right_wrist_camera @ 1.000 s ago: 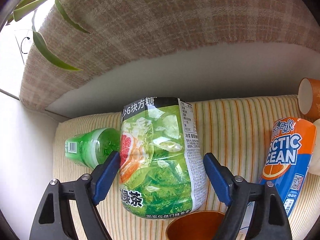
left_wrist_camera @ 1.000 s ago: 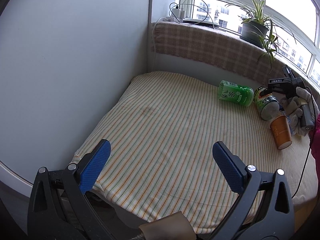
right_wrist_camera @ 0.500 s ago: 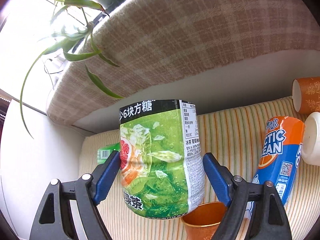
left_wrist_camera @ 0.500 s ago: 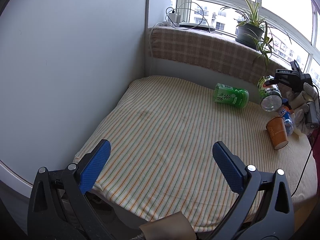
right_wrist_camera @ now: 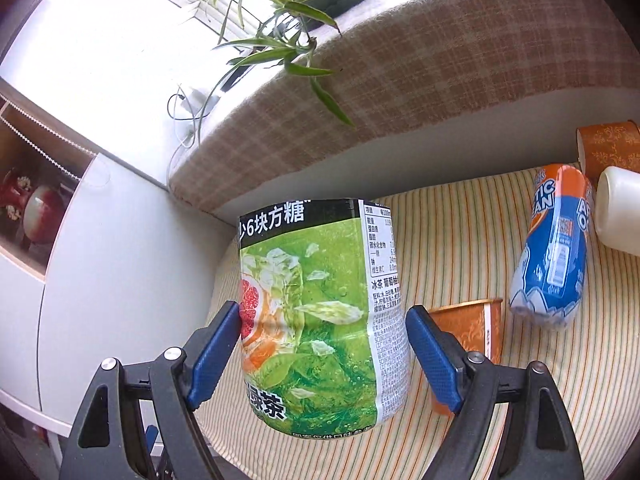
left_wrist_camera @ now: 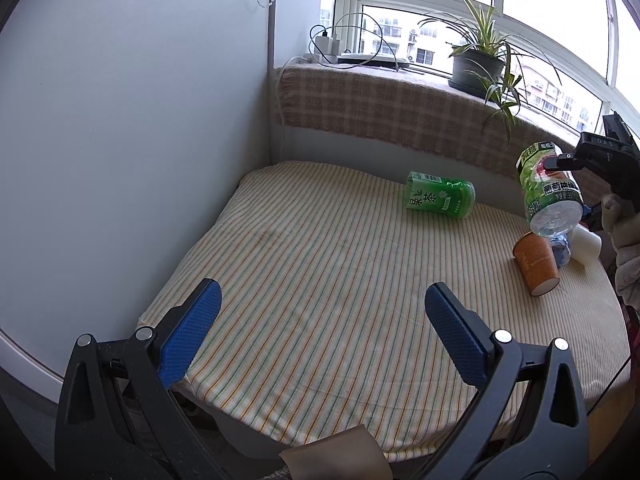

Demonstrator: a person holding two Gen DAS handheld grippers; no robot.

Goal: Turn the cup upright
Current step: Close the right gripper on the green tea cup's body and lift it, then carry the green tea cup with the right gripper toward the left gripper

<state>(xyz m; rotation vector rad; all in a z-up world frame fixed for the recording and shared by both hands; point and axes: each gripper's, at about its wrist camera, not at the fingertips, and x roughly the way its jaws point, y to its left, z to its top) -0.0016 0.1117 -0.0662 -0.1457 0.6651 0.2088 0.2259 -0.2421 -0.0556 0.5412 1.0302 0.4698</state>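
My right gripper [right_wrist_camera: 324,356] is shut on a green tea-label cup [right_wrist_camera: 320,312] made from a cut bottle. It holds the cup in the air above the striped cushion [right_wrist_camera: 460,216], nearly upright. In the left wrist view the same cup [left_wrist_camera: 550,194] hangs at the far right, clear base down. My left gripper [left_wrist_camera: 320,340] is open and empty over the cushion's front edge [left_wrist_camera: 320,420].
A second green cup [left_wrist_camera: 440,199] lies on its side at the back. An orange paper cup [left_wrist_camera: 536,264] lies tipped at the right, beside a white cup [left_wrist_camera: 586,242]. An orange-blue bottle cup [right_wrist_camera: 554,248] lies right. A potted plant [left_wrist_camera: 478,66] stands on the sill.
My right gripper has lifted the green tea-label cup off the cushion and raised it higher, tilting it toward upright. My left gripper has pulled back and risen slightly.
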